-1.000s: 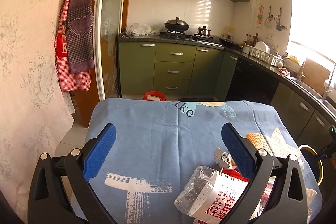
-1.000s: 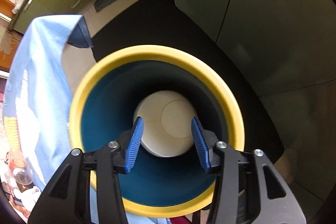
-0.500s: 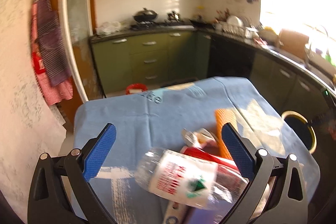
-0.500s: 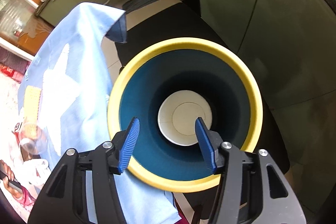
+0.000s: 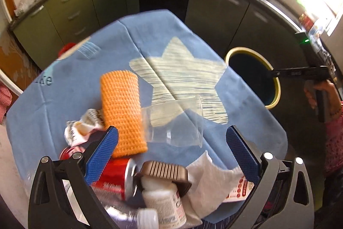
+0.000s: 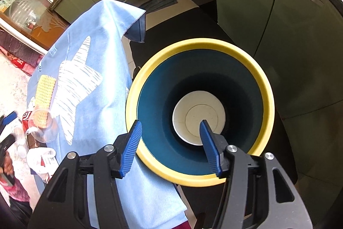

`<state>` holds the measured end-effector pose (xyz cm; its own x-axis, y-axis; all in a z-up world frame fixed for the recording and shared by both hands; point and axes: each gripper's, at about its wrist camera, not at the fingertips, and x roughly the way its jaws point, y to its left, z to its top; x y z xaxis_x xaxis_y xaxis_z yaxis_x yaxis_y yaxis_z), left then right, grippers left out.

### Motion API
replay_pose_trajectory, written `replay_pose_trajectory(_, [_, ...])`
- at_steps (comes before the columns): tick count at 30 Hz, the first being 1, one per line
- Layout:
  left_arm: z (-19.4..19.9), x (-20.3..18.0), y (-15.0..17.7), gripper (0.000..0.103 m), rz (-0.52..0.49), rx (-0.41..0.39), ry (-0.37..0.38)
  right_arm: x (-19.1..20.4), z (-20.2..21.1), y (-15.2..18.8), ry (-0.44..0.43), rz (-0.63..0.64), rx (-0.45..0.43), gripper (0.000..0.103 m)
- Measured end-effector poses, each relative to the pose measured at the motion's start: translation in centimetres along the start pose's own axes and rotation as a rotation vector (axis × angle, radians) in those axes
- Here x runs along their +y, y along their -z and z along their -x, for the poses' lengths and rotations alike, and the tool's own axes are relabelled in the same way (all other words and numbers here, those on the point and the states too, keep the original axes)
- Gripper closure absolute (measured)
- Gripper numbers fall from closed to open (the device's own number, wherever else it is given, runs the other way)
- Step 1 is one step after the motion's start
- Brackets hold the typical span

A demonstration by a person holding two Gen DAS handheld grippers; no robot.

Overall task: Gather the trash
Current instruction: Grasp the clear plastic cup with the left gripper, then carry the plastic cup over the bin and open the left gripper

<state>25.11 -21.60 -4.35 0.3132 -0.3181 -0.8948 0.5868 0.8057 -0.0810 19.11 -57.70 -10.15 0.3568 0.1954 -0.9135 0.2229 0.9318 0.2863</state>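
A heap of trash lies on the blue tablecloth: a clear plastic cup on its side, a red can, a crumpled white tissue, a brown barcoded packet, a small white bottle and a crumpled wrapper. My left gripper hangs open over the heap, the cup just beyond its fingertips, nothing between them. The yellow-rimmed blue bin stands beside the table. My right gripper is open and empty above the bin's mouth. A white round thing lies at the bin's bottom.
An orange knitted cloth lies against the trash. Green kitchen cabinets close in behind the table and the bin. A hand holds the right gripper at the right edge. The tablecloth's corner hangs near the bin.
The left gripper swung right and tipped down, from over bare cloth to over the trash heap. The right gripper rose above the bin and its jaws widened a little.
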Motion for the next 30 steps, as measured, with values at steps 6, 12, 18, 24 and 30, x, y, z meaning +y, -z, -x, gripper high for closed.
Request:
replay_pose_trajectory(6, [-4.0, 1.4, -1.2, 0.004, 0.06, 0.134, 0.019, -1.0, 0.2, 0.6, -0.021, 0.002, -0.008, 0.048])
replay_pose_trajectory(12, [-5.8, 1.4, -1.0, 0.004, 0.049, 0.19, 0.006, -1.9, -0.5, 0.9, -0.041, -0.008, -0.002, 0.048])
replay_pose_trajectory(18, [-7.2, 0.3, -0.7, 0.023, 0.022, 0.222, -0.005, -2.1, -0.9, 1.2, -0.056, -0.006, 0.001, 0.048])
replay_pose_trajectory(24, [-6.2, -0.8, -0.6, 0.025, -0.006, 0.196, -0.018, -2.8, -0.4, 1.5, -0.061, -0.012, -0.013, 0.048])
replay_pose_trajectory(30, [-2.6, -4.7, -1.9, 0.025, -0.087, 0.12, 0.001, -3.5, 1.2, 2.1, -0.058, -0.027, -0.056, 0.048])
